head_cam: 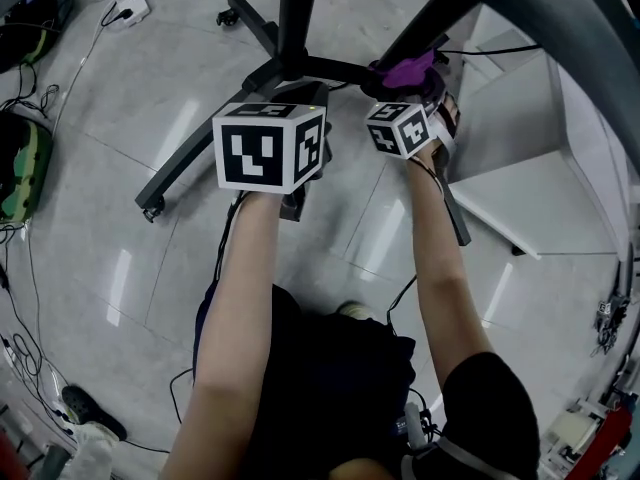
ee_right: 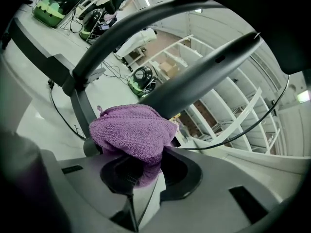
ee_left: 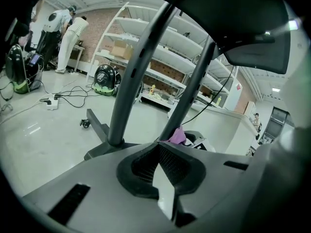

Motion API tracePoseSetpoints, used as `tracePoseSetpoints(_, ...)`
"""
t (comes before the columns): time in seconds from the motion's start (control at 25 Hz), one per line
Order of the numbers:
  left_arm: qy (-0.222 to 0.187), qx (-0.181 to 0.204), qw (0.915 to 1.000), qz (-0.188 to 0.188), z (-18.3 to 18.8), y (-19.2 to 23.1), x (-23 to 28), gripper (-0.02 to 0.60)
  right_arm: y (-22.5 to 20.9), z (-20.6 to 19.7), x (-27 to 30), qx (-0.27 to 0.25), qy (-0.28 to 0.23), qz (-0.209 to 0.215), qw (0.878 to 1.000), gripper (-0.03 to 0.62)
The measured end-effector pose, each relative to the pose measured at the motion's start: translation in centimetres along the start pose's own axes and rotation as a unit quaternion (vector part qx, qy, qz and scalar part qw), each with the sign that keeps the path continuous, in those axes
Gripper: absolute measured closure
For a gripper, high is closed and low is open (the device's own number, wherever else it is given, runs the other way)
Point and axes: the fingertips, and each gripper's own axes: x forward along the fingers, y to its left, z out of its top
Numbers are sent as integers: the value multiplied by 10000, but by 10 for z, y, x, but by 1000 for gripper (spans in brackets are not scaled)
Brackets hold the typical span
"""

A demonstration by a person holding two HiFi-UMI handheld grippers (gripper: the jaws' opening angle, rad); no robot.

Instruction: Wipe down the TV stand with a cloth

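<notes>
Large open workroom, pale grey tile floor [head_cam: 100,118], glossy, streaked with reflected light. Along the far wall in the left gripper view, long white shelving [ee_left: 160,42] in several tiers against brick, with boxes and small items on it.

At centre, black TV stand [head_cam: 295,66]: two slanted uprights rising from a hub, flat legs spread over the floor, a caster [ee_left: 85,124] at the tip of the far left leg. Right of the stand, a low white stepped platform [head_cam: 520,183], with one stand leg close beside its left edge.

Far left, two standing persons [ee_left: 65,23], backs turned. Green-and-black bags [ee_left: 104,79] on the floor, one below the shelving, a similar one at the head view's left edge. Loose black cables [ee_left: 73,100] trailing over the tiles to a white power strip [head_cam: 130,8].

Just near of the hub, left hand-held gripper [ee_left: 159,152], jaws closed tip to tip, nothing between them. Beside it to the right, right hand-held gripper [ee_right: 146,171], clamped on the purple cloth [ee_right: 133,135]. Cloth bunched, lying against the right upright just above the hub.

In the head view, both sets of jaws hidden under the marker cubes [head_cam: 270,146] and forearms [head_cam: 250,298]. Only a tuft of cloth visible past the right cube.
</notes>
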Motion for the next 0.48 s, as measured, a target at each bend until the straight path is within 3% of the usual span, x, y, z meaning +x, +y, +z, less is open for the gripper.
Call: tracePoseSetpoints(0.48,-41,50,10000,19,5,3,-8,575,33,-15,5,-134,195,306,9993,496)
